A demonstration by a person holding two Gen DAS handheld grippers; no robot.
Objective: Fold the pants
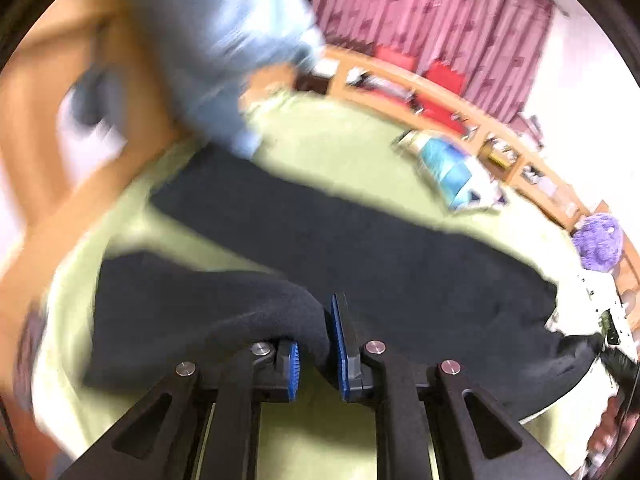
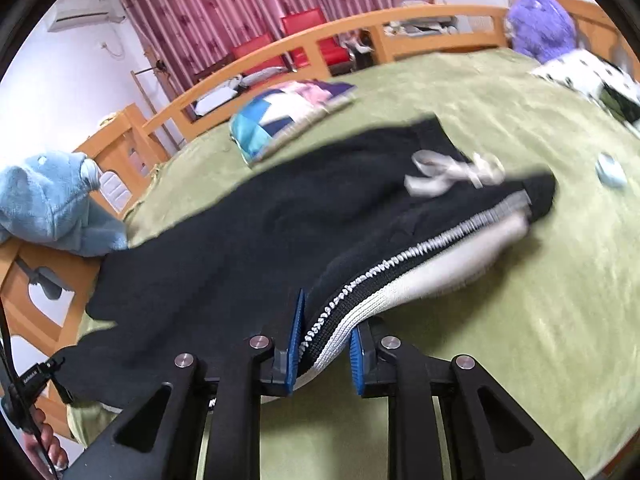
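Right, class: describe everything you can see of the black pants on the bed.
The black pants look like soft fleece and lie spread lengthwise on the green bedspread. The waistband has a black-and-white knitted rib and pale lining, with a whitish drawstring lying on the front. The right tool pinches the waistband, lifting that edge; the left tool grips a raised fold of a leg. A blue plush toy sits by the far leg ends.
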